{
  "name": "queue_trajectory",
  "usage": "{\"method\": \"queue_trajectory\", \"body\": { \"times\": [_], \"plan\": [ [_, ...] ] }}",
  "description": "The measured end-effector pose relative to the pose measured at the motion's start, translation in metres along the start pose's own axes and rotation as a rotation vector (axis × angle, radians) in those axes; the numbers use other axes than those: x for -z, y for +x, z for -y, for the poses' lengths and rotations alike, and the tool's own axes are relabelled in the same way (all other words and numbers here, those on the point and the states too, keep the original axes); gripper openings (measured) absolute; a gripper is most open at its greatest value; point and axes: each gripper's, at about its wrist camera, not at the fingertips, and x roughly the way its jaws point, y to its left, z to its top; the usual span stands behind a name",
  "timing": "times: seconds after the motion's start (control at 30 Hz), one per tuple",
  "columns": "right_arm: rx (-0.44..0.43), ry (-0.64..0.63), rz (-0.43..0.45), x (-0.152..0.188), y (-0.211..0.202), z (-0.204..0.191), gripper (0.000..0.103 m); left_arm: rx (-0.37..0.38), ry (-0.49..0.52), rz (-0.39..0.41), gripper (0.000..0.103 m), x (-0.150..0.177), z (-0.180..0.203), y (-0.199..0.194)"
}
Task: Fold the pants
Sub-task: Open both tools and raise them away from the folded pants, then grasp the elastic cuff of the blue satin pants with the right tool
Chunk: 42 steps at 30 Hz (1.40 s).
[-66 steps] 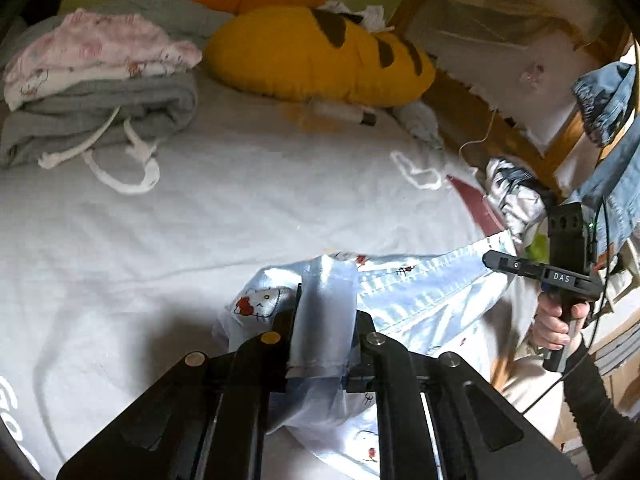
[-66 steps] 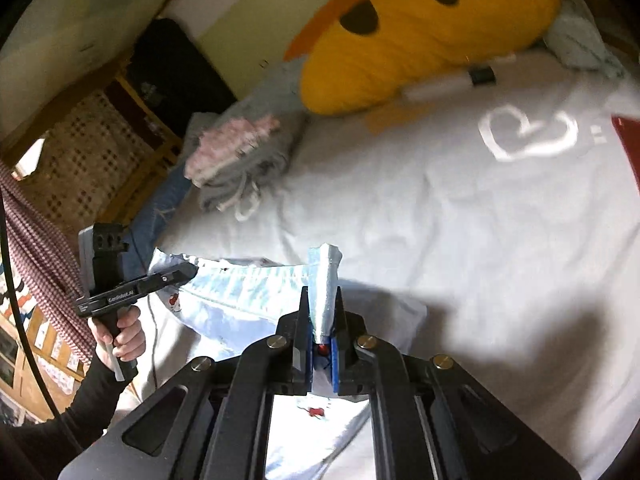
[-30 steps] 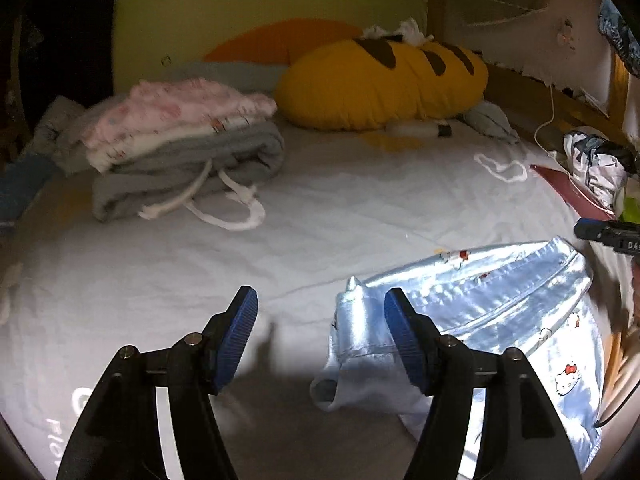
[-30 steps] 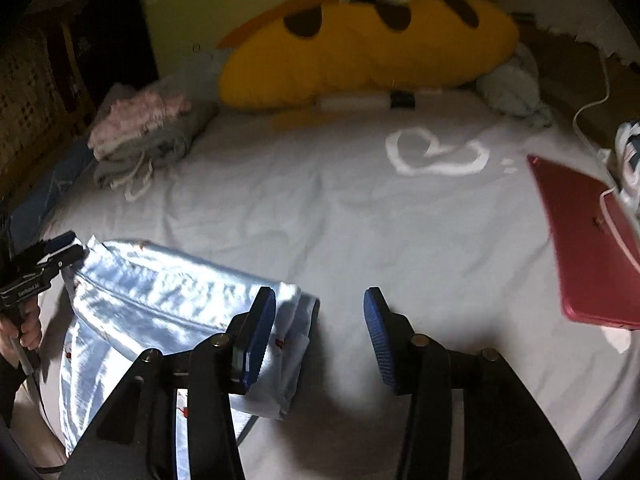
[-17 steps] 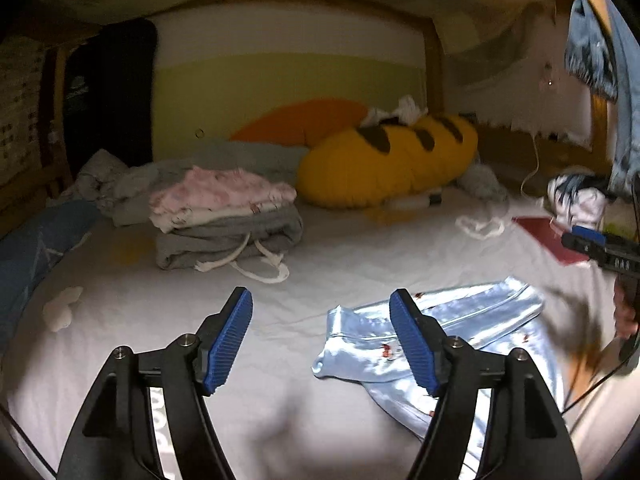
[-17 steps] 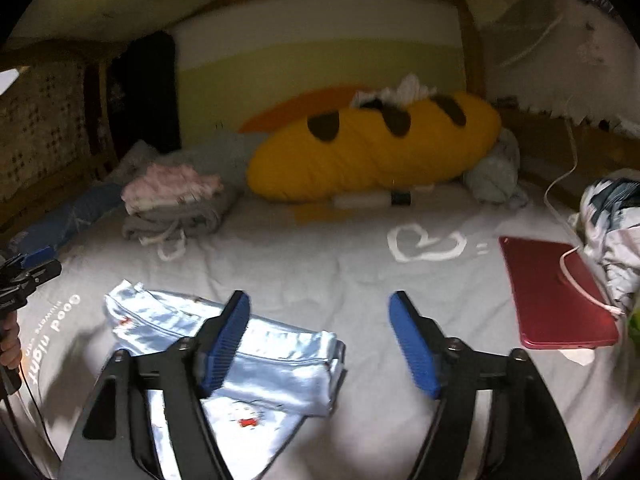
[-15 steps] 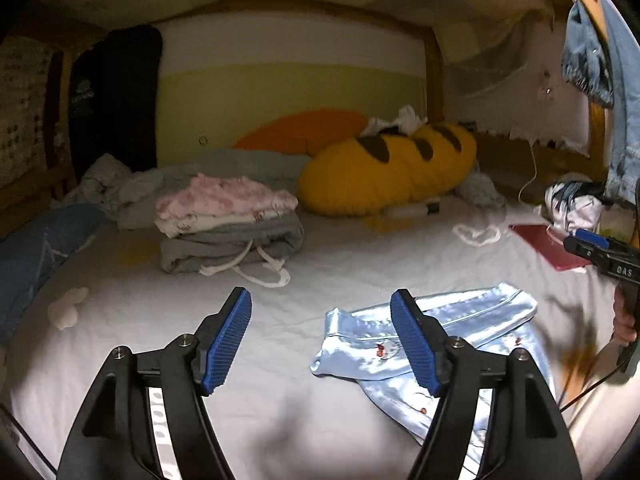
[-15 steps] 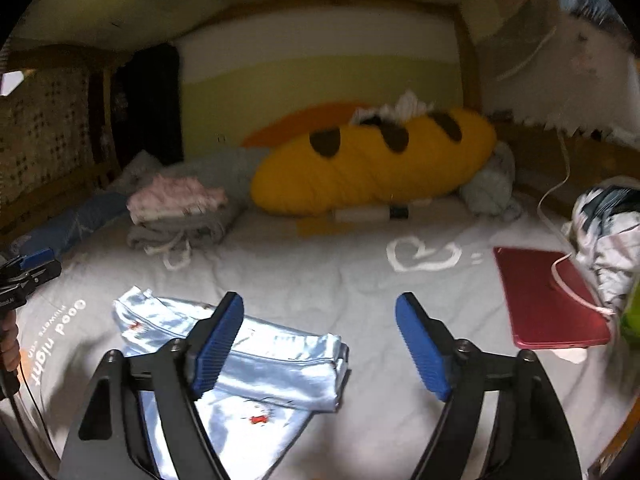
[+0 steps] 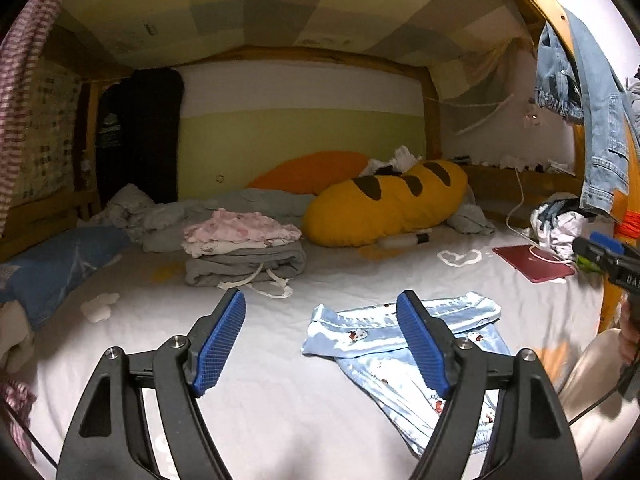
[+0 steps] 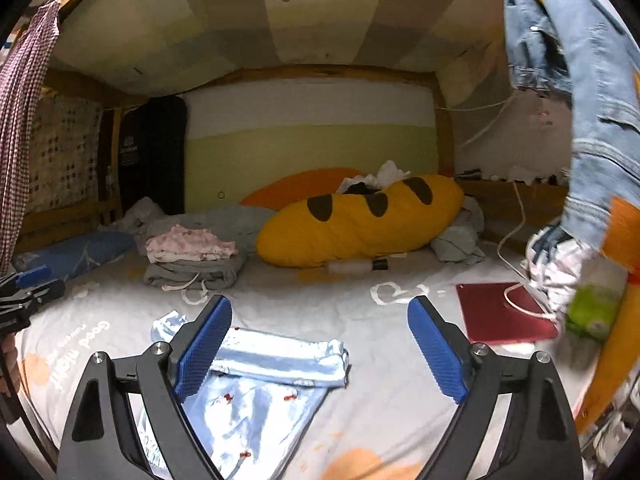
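the pants [image 9: 404, 344] lie on the bed [image 9: 160, 320], pale blue with small printed figures, one band already doubled over so that a folded strip runs across the frame and a looser part trails from under it toward the lower edge. in the left wrist view the strip sits right of centre, its long axis running left to right with a slight rise toward the right; the right pad of the left tool [image 9: 320, 344] covers its middle, and the trailing part drops to the lower right.

in the right wrist view the same pants [image 10: 276, 356] sit left of centre, the folded strip reaching from behind the left pad of the right tool [image 10: 320, 352] to a blunt stacked end just left of the gap's middle. the loose part fans toward the lower left of the frame.

both tools are released, and their jaws have just been opening wider; nothing lies between the pads of either, and neither touches the cloth. each hangs above and short of the garment.

so each tool has one end of the strip nearest: the left tool the end at centre frame in its view, the right tool the stacked end. the next fold likely needs a grasp on the trailing part, which lies nearer the bottom edge in both views.
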Motion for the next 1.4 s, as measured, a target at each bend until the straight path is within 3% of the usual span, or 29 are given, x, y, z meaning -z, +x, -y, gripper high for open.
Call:
{"method": "queue_trajectory", "body": {
  "times": [0.13,0.2,0.27,0.67,0.87,0.9,0.97,1.07,1.2,1.3,1.4],
  "plan": [
    [0.027,0.028,-0.033,0.023,-0.008,0.000,0.103,-0.005,-0.009,-0.013,0.083,0.015,0.008,-0.005],
    [0.043,0.029,-0.041,0.030,-0.009,-0.001,0.103,0.002,-0.014,-0.031,0.089,0.022,0.012,-0.003],
    [0.044,0.017,-0.057,0.035,-0.010,-0.002,0.103,0.002,-0.020,-0.046,0.103,0.026,0.015,-0.002],
    [0.025,0.158,-0.194,0.075,-0.007,0.005,0.103,0.024,-0.025,-0.143,0.103,0.058,0.036,0.003],
    [-0.015,0.022,-0.230,0.085,-0.004,-0.017,0.103,0.088,0.005,-0.241,0.102,0.078,0.053,0.011],
    [-0.040,0.003,-0.245,0.085,-0.004,-0.020,0.103,0.100,0.014,-0.285,0.101,0.083,0.058,0.016],
    [-0.102,-0.042,-0.271,0.086,-0.002,-0.027,0.101,0.132,0.009,-0.346,0.089,0.095,0.064,0.023],
    [-0.193,-0.138,-0.309,0.085,0.003,-0.040,0.086,0.157,-0.013,-0.414,0.071,0.109,0.071,0.032],
    [-0.291,-0.304,-0.378,0.090,0.012,-0.065,0.064,0.208,-0.013,-0.445,0.066,0.116,0.078,0.038],
    [-0.359,-0.467,-0.406,0.098,0.014,-0.082,0.059,0.222,0.006,-0.481,0.061,0.125,0.084,0.044],
    [-0.436,-0.547,-0.467,0.105,0.018,-0.087,0.053,0.217,0.011,-0.525,0.033,0.135,0.089,0.050]
  ]
}}
